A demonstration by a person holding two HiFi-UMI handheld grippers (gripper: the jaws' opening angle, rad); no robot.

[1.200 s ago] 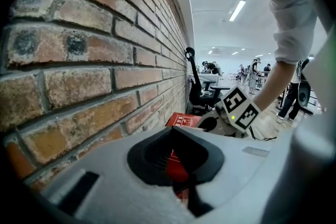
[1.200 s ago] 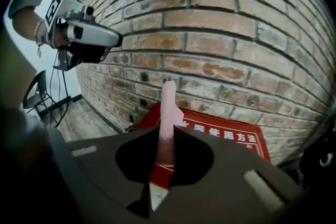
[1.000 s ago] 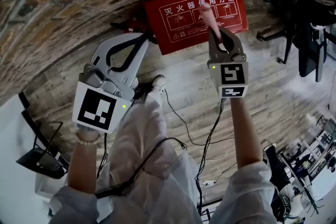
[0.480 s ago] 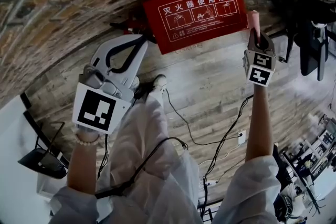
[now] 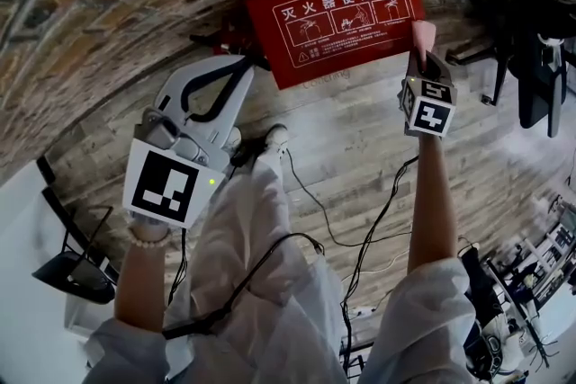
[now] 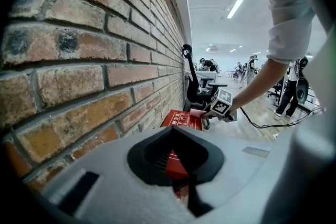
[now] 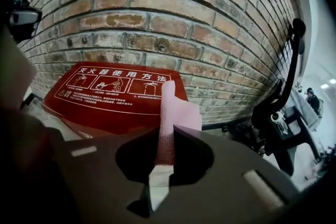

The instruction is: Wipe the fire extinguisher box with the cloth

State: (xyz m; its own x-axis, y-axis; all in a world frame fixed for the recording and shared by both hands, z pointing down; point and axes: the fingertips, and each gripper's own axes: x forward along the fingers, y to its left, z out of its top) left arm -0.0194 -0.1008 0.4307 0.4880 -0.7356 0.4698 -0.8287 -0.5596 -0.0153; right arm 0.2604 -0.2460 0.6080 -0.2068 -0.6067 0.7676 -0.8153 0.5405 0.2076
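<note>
Clamping, right gripper (image 5: pixel 420 60): I had the fingers shut on the pink cloth (image 7: pixel 170 107), whose folded end stood up past the tips.
Cloth position: its free end lay at the right edge of the red fire extinguisher box (image 5: pixel 342 22); I could not tell whether it touched.
Left gripper (image 5: pixel 241 66): I kept its fingers together with nothing between them, near the box's left corner and apart from it.
Box: it sat on the wooden floor (image 5: pixel 360 148) at the foot of the brick wall (image 5: pixel 108 4), white pictures and print on its lid.
Surroundings: a black office chair (image 7: pixel 278 107) stood to the right of the box.
</note>
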